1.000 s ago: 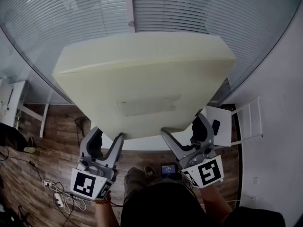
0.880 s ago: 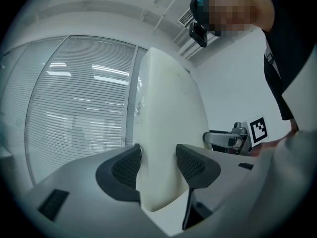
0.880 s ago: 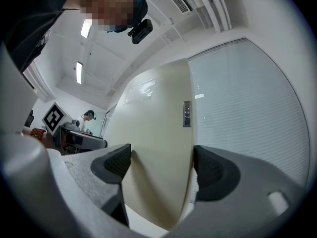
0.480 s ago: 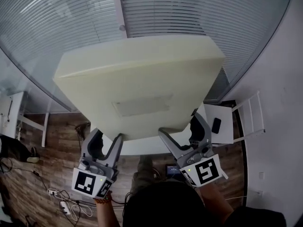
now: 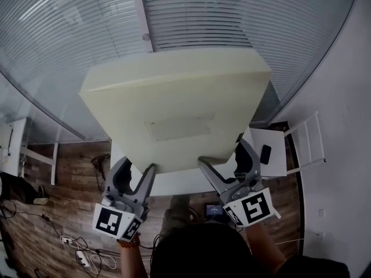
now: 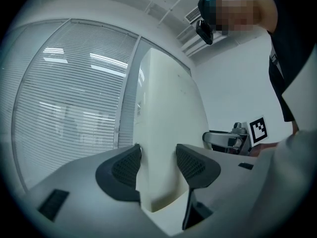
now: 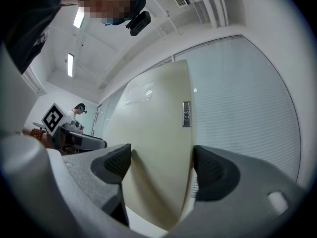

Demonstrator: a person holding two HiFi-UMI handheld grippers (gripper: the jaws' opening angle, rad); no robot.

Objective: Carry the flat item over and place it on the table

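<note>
The left tongs (image 5: 132,177) and the right tongs (image 5: 225,165) each pinch the near edge of the big flat cream pad (image 5: 179,109), with both jaws pressed tight on it. The pad is up in the air in front of the person, tipped away from them. Down below are the brown wood floor (image 5: 64,184) and a little white table (image 5: 272,155). Behind the pad is a wide window with white blinds (image 5: 232,10).

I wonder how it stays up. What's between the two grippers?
In the head view, only the near edge of the flat cream pad spans between the left gripper and right gripper, each clamped on it.
</note>
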